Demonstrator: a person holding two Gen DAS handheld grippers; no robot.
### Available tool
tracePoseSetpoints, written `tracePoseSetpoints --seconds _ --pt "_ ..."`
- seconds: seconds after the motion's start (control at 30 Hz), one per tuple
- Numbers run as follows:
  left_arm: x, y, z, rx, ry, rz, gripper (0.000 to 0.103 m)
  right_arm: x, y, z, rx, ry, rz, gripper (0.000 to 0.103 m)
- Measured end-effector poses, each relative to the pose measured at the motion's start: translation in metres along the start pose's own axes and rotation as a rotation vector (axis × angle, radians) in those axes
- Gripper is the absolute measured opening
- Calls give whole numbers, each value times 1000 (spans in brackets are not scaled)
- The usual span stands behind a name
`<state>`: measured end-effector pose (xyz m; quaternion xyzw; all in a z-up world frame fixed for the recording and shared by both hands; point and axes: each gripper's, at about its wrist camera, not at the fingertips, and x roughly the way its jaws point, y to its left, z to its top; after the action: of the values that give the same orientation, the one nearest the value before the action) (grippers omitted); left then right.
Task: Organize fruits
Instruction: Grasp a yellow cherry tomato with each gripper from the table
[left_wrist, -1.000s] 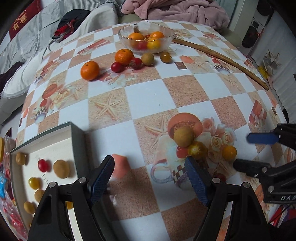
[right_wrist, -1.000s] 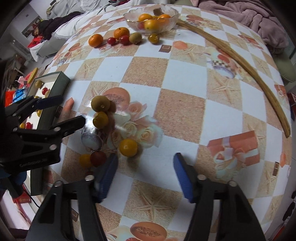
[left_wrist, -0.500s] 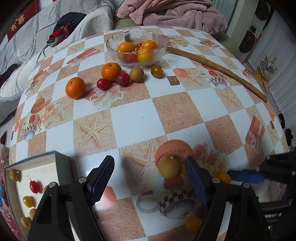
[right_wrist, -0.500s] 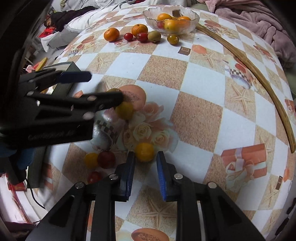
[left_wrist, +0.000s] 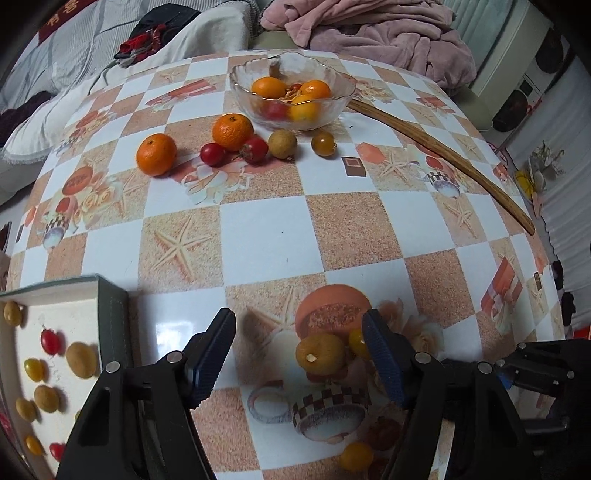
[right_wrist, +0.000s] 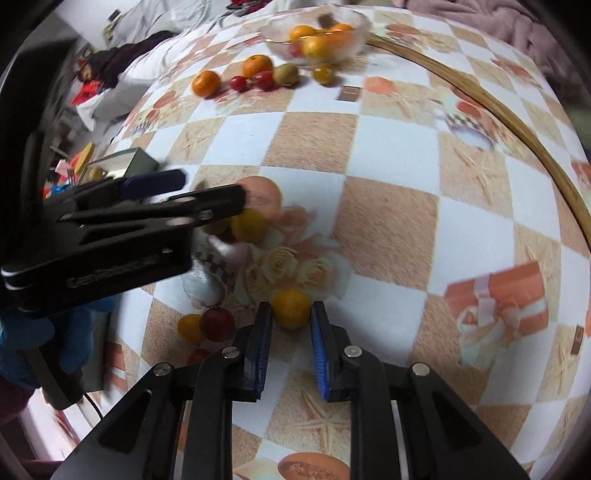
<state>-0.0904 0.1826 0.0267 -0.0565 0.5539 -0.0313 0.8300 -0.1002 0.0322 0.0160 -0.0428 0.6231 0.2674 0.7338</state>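
Note:
My left gripper (left_wrist: 299, 343) is open over the table, with a brown round fruit (left_wrist: 320, 352) between its fingers near the right one. It also shows in the right wrist view (right_wrist: 207, 195). My right gripper (right_wrist: 291, 314) is narrowed around a small orange fruit (right_wrist: 291, 308); the pads sit at its sides. A yellow (right_wrist: 190, 326) and a red (right_wrist: 218, 324) tomato lie just left of it. A glass bowl (left_wrist: 240, 79) of oranges stands at the far side, with two tangerines (left_wrist: 156, 154) and small fruits beside it.
A tray (left_wrist: 110, 310) with several small fruits sits at the near left. A long curved wooden stick (left_wrist: 443, 155) lies along the right of the table. Bedding and a pink blanket (left_wrist: 376, 33) lie beyond the far edge.
My left gripper has drawn back and shifted right, bringing the brown fruit between its fingers. My right gripper has narrowed from wide open and moved onto the orange fruit.

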Motion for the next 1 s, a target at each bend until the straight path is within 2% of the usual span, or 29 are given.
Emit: tracePoseSetpoints --seconds 0.17,0.33,0.53,0.7,0.87,0.93,1.0 --pt "-13 8 -14 0 4 4 73 -2 -3 -4 3 4 2 23" --pt "-17 6 -22 62 19 10 73 -1 -4 -5 5 4 9 23" --pt "0 -5 -16 102 19 -6 73 2 -2 -3 3 7 11 23" --pt "2 -19 -3 135 -20 -39 73 2 -3 -2 14 4 17 23" --pt "5 -24 -2 121 -4 -110 56 3 -5 -1 22 6 35 23" --pt "4 -25 -5 119 4 -146 40 2 -5 -1 23 4 38 23" --pt "3 -27 -7 117 15 -182 32 2 -7 -1 45 1 44 23"
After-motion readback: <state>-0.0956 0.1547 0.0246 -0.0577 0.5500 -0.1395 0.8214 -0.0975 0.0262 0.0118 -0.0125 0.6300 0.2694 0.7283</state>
